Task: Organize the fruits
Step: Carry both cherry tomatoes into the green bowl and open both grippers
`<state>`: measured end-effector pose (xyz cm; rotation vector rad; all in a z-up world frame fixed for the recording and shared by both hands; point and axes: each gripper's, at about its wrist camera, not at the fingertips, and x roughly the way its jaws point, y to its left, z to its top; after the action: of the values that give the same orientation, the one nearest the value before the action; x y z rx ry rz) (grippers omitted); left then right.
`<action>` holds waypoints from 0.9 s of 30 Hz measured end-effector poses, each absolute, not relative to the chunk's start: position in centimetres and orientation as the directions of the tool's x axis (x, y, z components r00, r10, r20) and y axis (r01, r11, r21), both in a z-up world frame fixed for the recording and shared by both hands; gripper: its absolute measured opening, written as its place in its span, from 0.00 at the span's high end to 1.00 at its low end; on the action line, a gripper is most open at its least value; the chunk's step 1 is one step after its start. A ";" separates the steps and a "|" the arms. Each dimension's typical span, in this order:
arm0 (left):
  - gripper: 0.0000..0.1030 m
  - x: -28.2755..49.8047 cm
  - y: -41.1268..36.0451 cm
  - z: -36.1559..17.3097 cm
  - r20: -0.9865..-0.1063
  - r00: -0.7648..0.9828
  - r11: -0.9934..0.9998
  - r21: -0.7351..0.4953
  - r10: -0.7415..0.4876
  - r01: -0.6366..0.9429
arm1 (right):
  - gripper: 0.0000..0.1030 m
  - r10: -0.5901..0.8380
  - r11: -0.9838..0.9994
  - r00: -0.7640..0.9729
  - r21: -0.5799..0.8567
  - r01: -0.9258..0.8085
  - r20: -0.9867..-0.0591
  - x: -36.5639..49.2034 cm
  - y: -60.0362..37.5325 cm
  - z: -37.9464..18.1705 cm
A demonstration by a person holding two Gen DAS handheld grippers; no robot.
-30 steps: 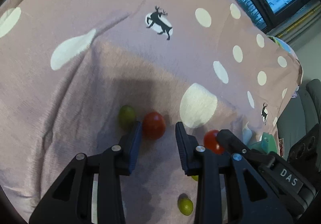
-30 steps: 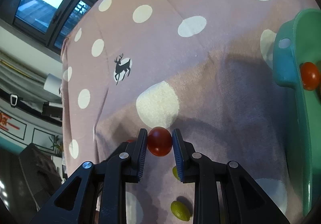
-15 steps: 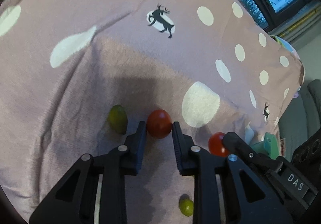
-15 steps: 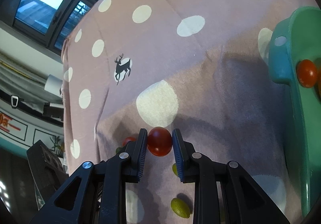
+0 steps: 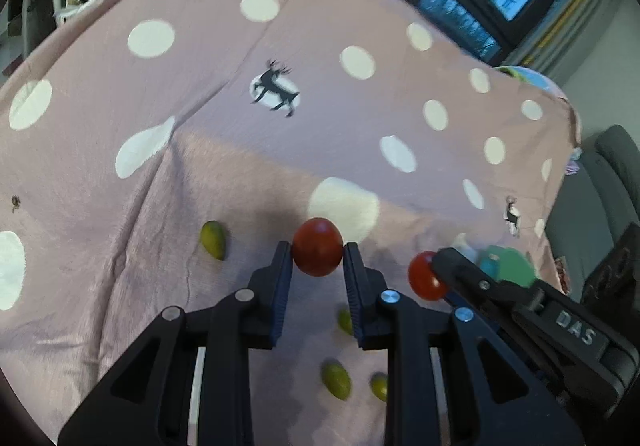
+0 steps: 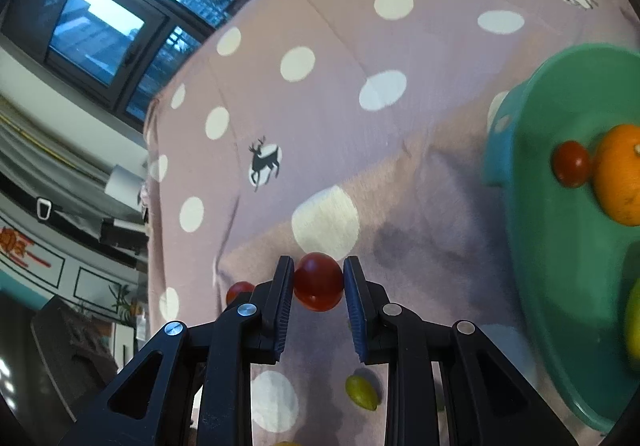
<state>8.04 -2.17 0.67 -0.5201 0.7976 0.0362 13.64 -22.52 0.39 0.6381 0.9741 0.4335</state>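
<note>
— Where were your tools? 
— Your left tool (image 5: 317, 261) was clamped on a red tomato (image 5: 317, 246); your right tool (image 6: 319, 280) pinched another tomato (image 6: 319, 280). 
— And the green bowl (image 6: 532, 246)? 
— At three o'clock of the right tool, nearer that hand; green olives (image 5: 213, 239) lay on the counter (image 5: 240, 174).

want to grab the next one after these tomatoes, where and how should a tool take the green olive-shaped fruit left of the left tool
Grip the green fruit across its narrow middle, coming from above. It lies alone on the cloth, long axis roughly pointing away from the camera, so fingers closing from left and right span its short width. Probably the steadiest hold.
</note>
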 end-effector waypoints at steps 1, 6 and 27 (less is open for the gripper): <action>0.75 7.7 -2.4 1.1 -0.678 0.716 0.877 -0.433 -0.165 -0.209 | 0.73 0.603 0.737 0.508 0.673 -0.059 -0.615 13.4 -22.7 0.6; 0.75 6.3 -4.0 2.9 -0.621 0.760 0.884 -0.445 -0.189 -0.144 | 0.73 0.574 0.745 0.559 0.665 -0.053 -0.598 12.1 -24.4 1.7; 0.75 4.3 -13.9 5.7 -0.512 0.750 0.883 -0.420 -0.420 0.208 | 0.73 0.343 0.739 0.754 0.657 0.152 -0.561 7.1 -35.0 4.2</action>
<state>4.31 -13.85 5.71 -0.3507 0.6372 -0.3508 7.07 -34.99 4.17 0.7484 0.7260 0.1154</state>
